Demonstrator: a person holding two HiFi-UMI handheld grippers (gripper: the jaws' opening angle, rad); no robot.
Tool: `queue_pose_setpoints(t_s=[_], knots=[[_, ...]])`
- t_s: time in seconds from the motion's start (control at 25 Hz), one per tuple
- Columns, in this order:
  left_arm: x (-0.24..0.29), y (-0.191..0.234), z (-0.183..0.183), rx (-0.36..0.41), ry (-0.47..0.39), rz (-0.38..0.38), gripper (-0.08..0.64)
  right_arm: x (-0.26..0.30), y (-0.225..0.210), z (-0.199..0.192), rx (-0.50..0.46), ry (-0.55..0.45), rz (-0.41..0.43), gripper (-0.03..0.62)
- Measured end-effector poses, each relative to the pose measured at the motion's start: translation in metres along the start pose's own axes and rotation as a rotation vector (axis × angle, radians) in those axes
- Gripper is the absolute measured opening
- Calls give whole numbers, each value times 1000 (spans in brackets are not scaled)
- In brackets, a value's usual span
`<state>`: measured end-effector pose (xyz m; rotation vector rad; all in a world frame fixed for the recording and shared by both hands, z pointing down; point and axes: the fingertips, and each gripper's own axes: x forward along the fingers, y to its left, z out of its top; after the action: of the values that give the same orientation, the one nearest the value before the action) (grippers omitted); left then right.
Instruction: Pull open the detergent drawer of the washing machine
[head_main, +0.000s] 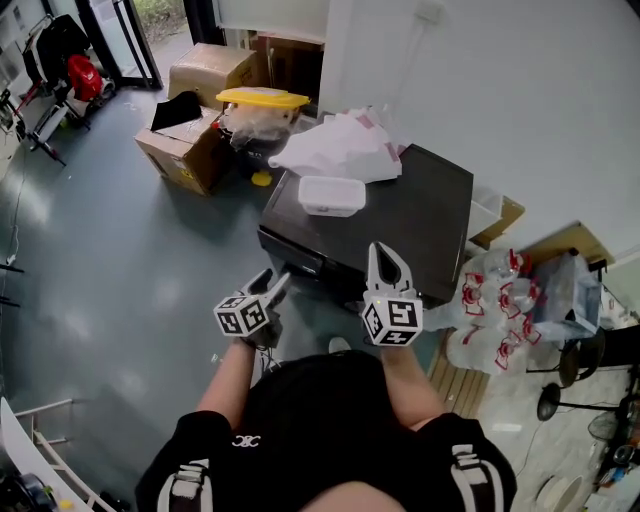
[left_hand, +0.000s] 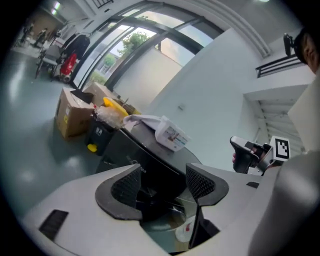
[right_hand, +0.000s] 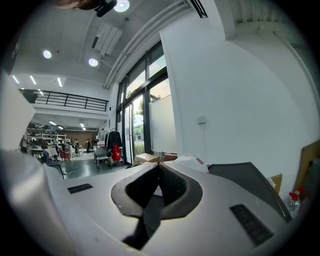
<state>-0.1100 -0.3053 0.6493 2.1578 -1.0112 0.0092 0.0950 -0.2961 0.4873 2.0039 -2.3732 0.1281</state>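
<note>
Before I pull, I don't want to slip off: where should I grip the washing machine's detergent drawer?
Take the detergent drawer by its front lip, at the washing machine's top front edge. Come from the front with the open left gripper, which faces it; it should slide toward you.

we see only a sliver of the washing machine (head_main: 420, 210) front; the left tool (head_main: 278, 284) covers part, drawer unreadable.

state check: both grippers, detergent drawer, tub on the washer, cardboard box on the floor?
left gripper, open, nothing held
right gripper, shut, empty
detergent drawer, looks closed, hard to tell
white tub, lid on
cardboard box, top open
</note>
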Motion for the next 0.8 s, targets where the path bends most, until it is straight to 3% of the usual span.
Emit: queue_pose_setpoints(t_s=[0.32, 0.48, 0.6, 0.8], knots=[[23, 29, -25, -340, -32, -127, 265, -9, -11, -9, 19, 9, -1, 0], [40, 44, -38, -443, -48, -183, 267, -15, -16, -15, 11, 22, -10, 0], [57, 53, -41, -559, -117, -257, 266, -19, -20, -21, -1, 40, -2, 0], [70, 74, -42, -719, -190, -203, 267, -18, -35, -24, -19, 57, -8, 2]])
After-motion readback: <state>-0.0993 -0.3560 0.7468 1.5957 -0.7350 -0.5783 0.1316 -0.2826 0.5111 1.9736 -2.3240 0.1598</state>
